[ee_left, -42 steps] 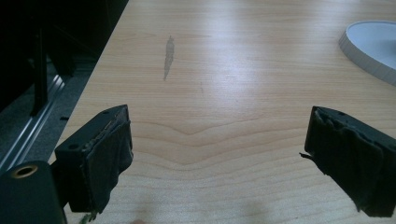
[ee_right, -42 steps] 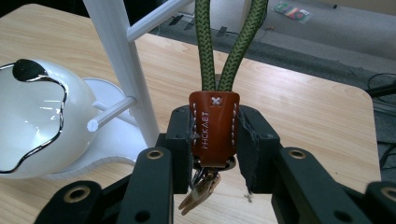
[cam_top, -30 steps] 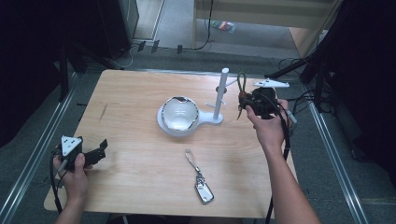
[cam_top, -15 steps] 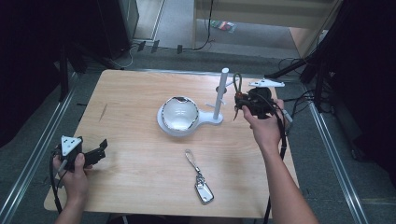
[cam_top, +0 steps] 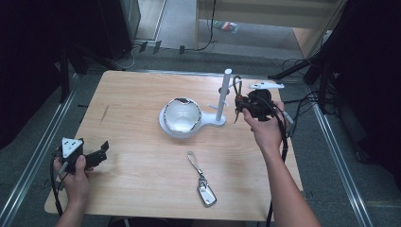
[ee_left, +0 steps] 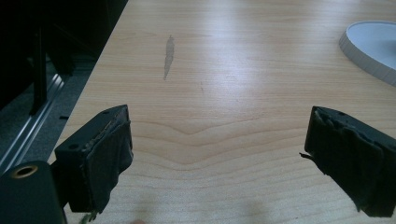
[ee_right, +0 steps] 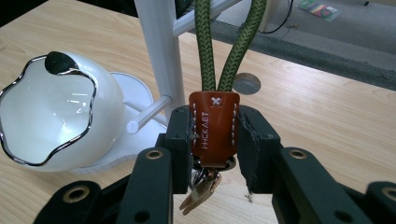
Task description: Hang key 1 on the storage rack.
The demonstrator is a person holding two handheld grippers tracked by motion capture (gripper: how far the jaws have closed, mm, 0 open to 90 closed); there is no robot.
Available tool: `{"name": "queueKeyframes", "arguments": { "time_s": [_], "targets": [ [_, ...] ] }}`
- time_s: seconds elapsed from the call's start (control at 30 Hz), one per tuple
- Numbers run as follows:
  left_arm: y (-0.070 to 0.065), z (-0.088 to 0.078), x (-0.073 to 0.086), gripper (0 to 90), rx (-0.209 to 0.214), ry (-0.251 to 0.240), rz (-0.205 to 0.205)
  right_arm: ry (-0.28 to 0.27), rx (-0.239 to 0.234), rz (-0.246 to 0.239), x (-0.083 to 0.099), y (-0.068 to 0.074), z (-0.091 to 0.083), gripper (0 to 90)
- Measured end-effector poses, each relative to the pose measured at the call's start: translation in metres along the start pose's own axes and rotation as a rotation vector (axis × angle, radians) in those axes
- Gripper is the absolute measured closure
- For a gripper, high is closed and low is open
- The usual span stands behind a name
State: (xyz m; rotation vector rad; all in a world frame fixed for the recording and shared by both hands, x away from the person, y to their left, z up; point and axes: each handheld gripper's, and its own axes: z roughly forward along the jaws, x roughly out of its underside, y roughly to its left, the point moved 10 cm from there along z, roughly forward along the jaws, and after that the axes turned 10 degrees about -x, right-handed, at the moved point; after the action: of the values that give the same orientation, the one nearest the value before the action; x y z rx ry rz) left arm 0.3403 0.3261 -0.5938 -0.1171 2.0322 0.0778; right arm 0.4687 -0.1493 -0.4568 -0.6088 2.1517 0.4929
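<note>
The right tongs [ee_right: 214, 140], clamped on the brown leather tab of a green-cord keychain [ee_right: 213, 133], had edged closer to the white stand [cam_top: 224, 97]. The left tongs [ee_left: 217, 158] stayed wide open, empty, over the surface [ee_left: 224, 93].

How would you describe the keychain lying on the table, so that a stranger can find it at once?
Start at the white bowl in the middle of the wooden table. Move toward the person's edge: the keychain lies flat there, alone, between the two forearms. Unlike the green cord loop in the right gripper, it is silvery and nothing holds it.
</note>
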Motion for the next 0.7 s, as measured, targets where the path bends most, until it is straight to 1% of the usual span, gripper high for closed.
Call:
{"name": "queueKeyframes", "arguments": {
  "time_s": [0.13,0.7],
  "targets": [
    [0.0,0.0,0.0,7.9,0.001,-0.002,-0.001,0.005,-0.002,0.001,0.002,0.001,0.001,68.5],
    [0.0,0.0,0.0,8.1,0.001,0.001,-0.001,0.04,-0.025,-0.024,0.01,0.009,0.013,68.3]
  ]
}}
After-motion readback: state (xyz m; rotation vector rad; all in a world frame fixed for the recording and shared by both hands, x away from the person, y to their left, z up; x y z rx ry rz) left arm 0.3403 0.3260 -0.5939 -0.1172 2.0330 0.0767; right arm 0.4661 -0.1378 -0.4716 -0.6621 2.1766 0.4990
